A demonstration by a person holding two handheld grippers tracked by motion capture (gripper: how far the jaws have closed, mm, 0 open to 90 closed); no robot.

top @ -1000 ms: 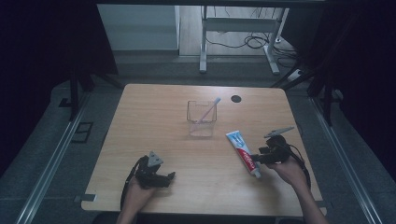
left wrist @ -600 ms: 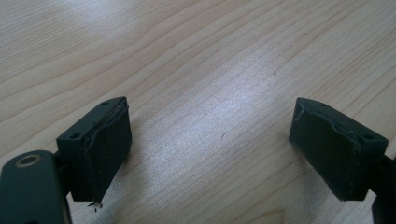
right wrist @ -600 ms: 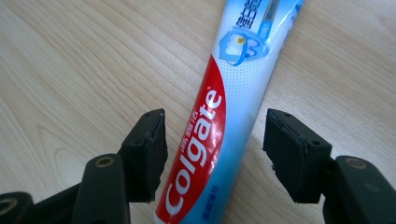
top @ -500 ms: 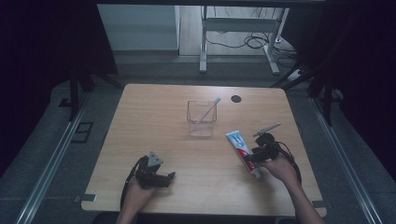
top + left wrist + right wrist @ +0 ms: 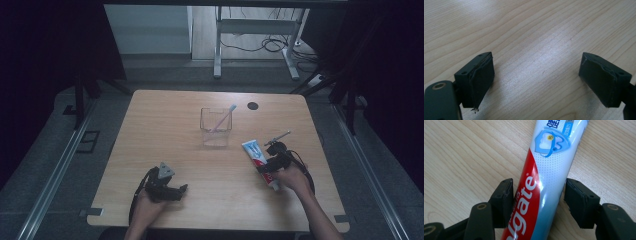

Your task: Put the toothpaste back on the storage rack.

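On the table (image 5: 165, 115) my way is mostly free. In the middle, toward the far side, stands a clear cup (image 5: 215, 127) with a toothbrush (image 5: 223, 118) leaning out of its top; this is the main obstacle for a pass across the centre. Right of it, nearer to me, the toothpaste tube (image 5: 256, 155) lies flat, and my right gripper (image 5: 537, 202) has its jaws on both sides of it, a small gap at the right one. A small dark disc (image 5: 253, 105) sits flat near the far edge. The whole left half is bare wood, and between the open jaws of my left gripper (image 5: 536, 80) is also bare wood.
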